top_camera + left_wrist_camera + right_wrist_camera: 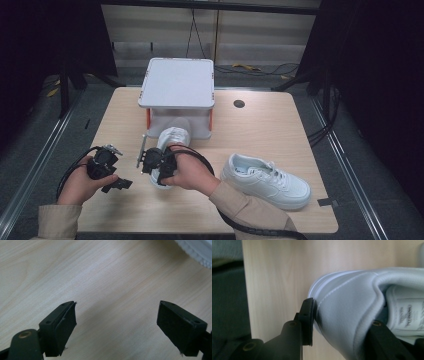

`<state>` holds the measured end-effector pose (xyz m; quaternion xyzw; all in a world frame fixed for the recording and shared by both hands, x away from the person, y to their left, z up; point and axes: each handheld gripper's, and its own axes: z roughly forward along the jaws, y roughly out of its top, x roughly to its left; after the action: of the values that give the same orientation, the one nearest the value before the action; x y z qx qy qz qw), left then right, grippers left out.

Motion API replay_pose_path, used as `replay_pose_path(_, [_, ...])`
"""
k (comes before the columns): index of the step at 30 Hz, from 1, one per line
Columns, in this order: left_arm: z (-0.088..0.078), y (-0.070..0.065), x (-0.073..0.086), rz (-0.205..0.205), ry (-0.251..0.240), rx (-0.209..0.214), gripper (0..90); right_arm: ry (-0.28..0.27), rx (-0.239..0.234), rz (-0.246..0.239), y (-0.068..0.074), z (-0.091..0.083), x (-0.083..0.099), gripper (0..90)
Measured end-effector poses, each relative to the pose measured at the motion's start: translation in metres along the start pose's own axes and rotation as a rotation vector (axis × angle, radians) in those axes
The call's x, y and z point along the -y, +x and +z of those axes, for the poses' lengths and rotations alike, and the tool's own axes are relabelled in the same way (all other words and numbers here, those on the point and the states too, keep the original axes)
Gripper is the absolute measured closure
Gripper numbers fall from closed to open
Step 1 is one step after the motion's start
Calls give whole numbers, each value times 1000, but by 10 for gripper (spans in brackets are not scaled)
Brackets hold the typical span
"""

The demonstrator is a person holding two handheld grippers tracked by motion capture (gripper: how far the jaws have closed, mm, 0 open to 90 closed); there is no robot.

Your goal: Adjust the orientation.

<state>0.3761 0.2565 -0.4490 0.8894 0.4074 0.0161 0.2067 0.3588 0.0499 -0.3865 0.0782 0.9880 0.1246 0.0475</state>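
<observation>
A white sneaker [172, 137] lies on the wooden table [260, 125] with its toe under a white raised stand [177, 82]. My right gripper [162, 175] is at its heel. In the right gripper view the heel wall [347, 297] sits between the jaws of the right gripper [342, 315]: one jaw is just outside the heel, the other inside the shoe opening, with no clear squeeze. A second white sneaker [267, 180] rests on its sole to the right. My left gripper [119, 179] [117, 315] hovers open over bare wood, holding nothing.
A ribbed white sole edge [197, 252] shows at the top right of the left gripper view. A round dark hole [239, 104] sits in the table behind the shoes. Cables trail from both grippers toward the near edge. Dark floor and frames surround the table.
</observation>
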Motion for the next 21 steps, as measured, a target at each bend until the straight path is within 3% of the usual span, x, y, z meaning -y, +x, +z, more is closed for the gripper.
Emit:
replay_pose_path(1, [0, -1, 0, 2, 0, 2, 155, 29, -11, -9, 2, 4, 4, 653])
replay_pose_path(3, [0, -4, -2, 11, 0, -1, 156, 29, -3, -25, 7, 8, 12, 642])
replay_pose_path(4, [-1, -9, -5, 30, 0, -3, 156, 18, 4, -26, 8, 9, 20, 538])
replay_pose_path(5, [-1, -9, -5, 30, 0, -3, 156, 18, 4, -26, 8, 9, 20, 538])
replay_pose_path(8, [-2, -18, -11, 66, -4, 4, 156, -57, 35, -25, 3, -1, 35, 461])
replay_pose_path(9, [-3, -24, -14, 94, -8, 7, 155, -83, 31, 13, -1, -10, 45, 396])
replay_pose_path(10, [-3, -24, -14, 94, -8, 7, 155, -83, 31, 13, -1, -10, 45, 396])
replay_pose_path(12, [-4, -30, -18, 128, -6, 22, 154, -102, 26, 65, -8, -21, 63, 386])
replay_pose_path(14, [-5, -36, -21, 157, -8, 26, 154, -114, 29, 85, -12, -24, 70, 371])
replay_pose_path(15, [-7, -41, -25, 180, -8, 30, 154, -142, 26, 151, -19, -29, 82, 364])
replay_pose_path(17, [-9, -43, -27, 200, -10, 29, 154, -150, 31, 167, -23, -32, 87, 364])
replay_pose_path(18, [-12, -49, -30, 222, -13, 38, 154, -191, 48, 174, -30, -37, 96, 368])
replay_pose_path(20, [-13, -52, -32, 234, -14, 42, 154, -215, 21, 219, -38, -42, 103, 358])
replay_pose_path(21, [-15, -55, -34, 248, -11, 38, 154, -215, 21, 219, -38, -42, 103, 358])
